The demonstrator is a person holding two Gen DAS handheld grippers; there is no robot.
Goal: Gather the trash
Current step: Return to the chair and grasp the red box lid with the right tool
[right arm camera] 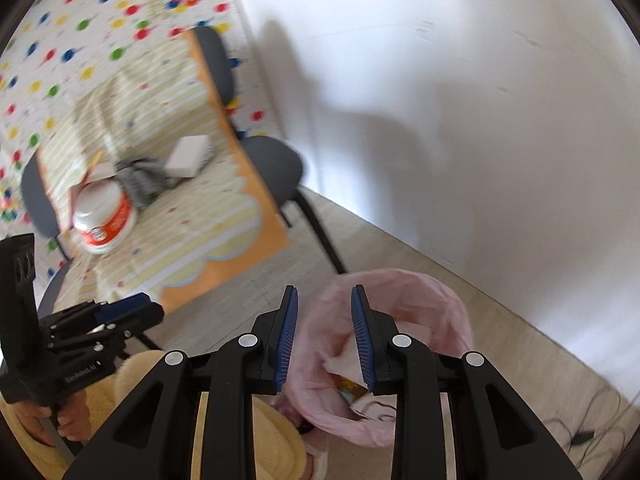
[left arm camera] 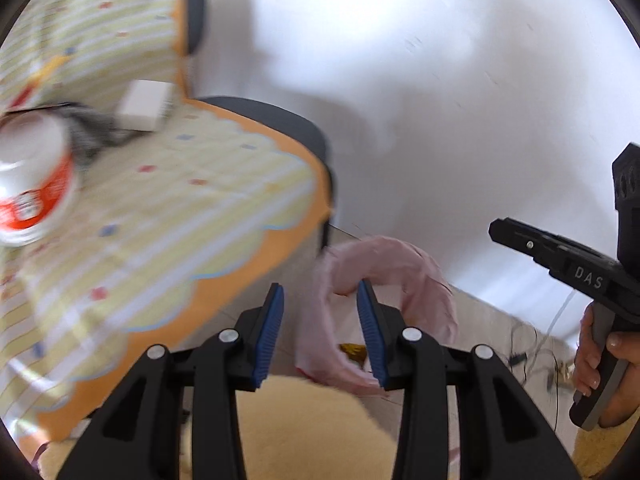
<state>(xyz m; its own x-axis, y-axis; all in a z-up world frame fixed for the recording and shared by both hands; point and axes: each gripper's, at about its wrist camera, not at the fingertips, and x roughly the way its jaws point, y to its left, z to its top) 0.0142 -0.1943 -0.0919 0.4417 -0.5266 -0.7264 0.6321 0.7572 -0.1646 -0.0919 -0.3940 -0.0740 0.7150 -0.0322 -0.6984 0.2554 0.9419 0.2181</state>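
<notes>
On the tabletop (right arm camera: 240, 216), covered by a striped cloth with an orange scalloped edge, the remaining litter is seen: a white and orange cup (right arm camera: 105, 216) lying on its side, a crumpled grey scrap (right arm camera: 140, 178) touching it, and a small white box (right arm camera: 188, 158) just beside the scrap. Below, on the floor, a pink bag (right arm camera: 400, 364) stands open with some wrappers already inside. Both the left gripper (left arm camera: 320, 330) and the right gripper (right arm camera: 324, 338) are held above the bag's mouth; the jaws of each are spread partway and nothing is pinched between them. The cup is judged light, thin-walled and easily crushed, and likely to roll, so it is best taken across the rim with gentle pressure. The scrap looks soft and can be pinched anywhere. The box seems stiff and is best gripped across its narrow sides.
</notes>
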